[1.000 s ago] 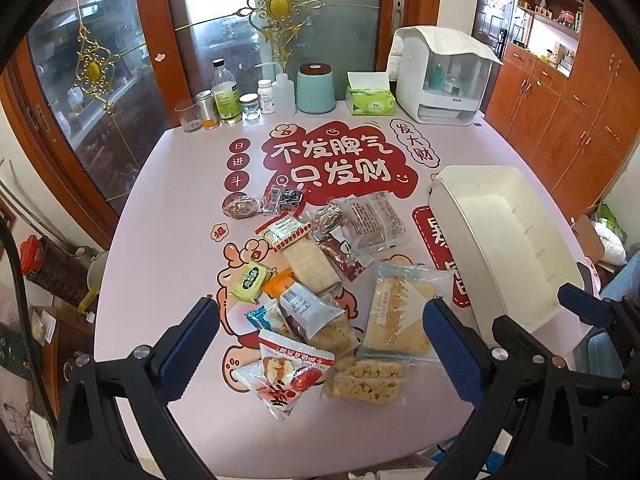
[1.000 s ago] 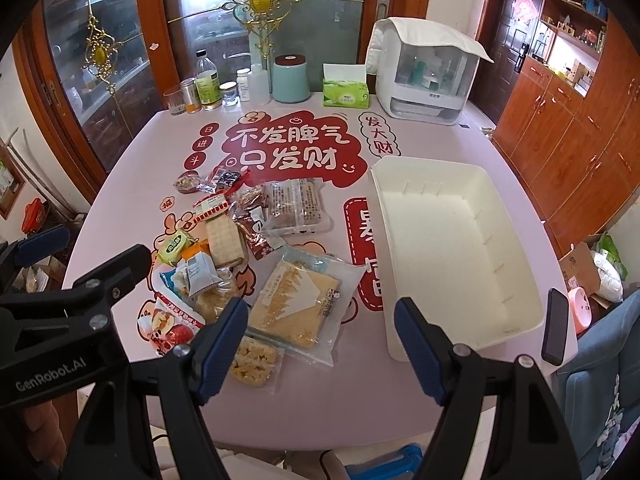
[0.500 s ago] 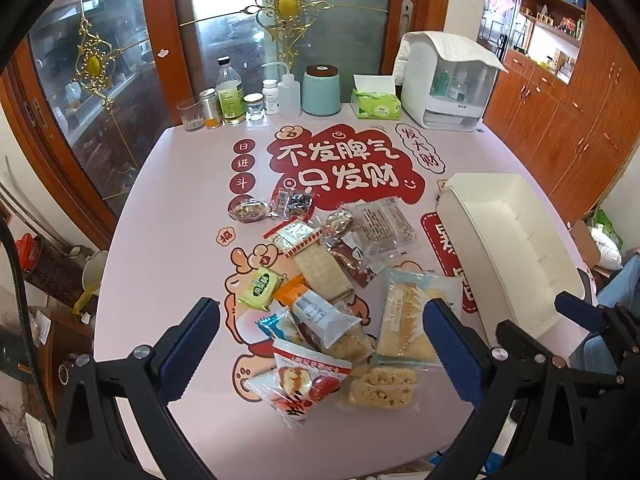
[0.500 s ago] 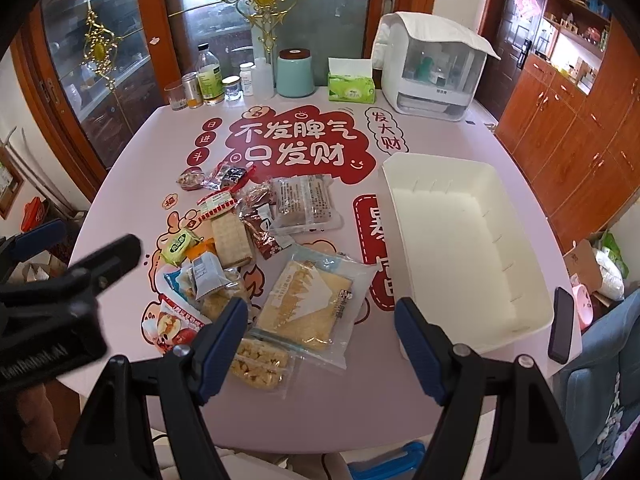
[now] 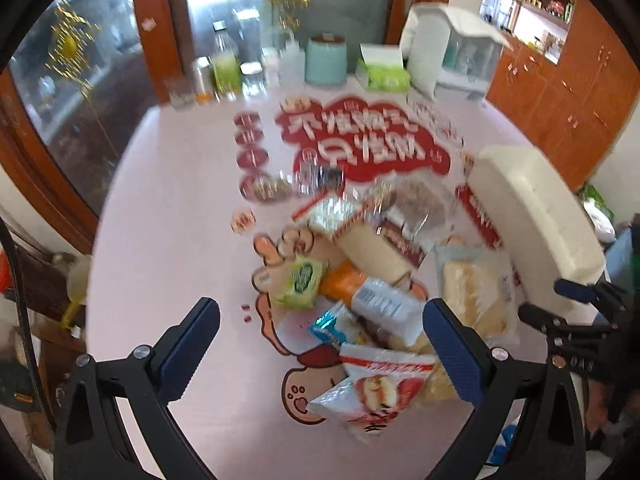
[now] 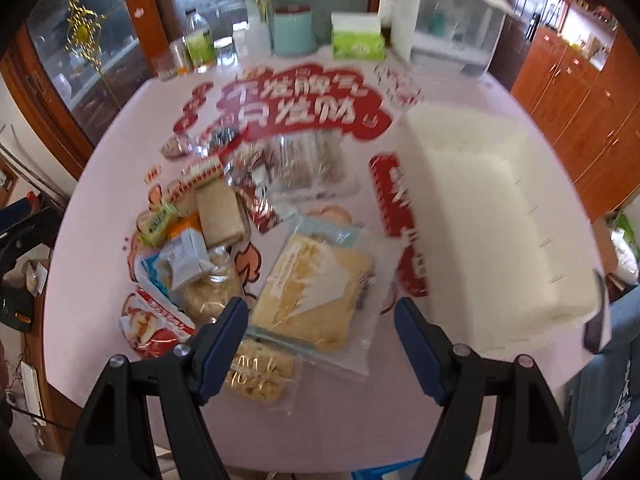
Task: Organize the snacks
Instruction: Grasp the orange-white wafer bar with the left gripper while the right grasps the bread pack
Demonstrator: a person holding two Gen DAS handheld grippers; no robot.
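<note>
Both tongs are hanging apart, holding nothing: left gripper and right gripper hovering above snack pile, left of white bin.

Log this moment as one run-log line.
left claw: open, empty | right claw: open, empty | snacks: on table | bin: empty

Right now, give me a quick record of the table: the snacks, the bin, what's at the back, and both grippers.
snacks: loose pile of packets on the pink table
biggest packet: flat pastry bag, lying nearest the bin
bin: white tub, nothing visible inside
back edge: bottles, teal canister, green tissue box
left hand-held gripper: open, holding nothing
right hand-held gripper: open, holding nothing
image: motion-blurred
</note>
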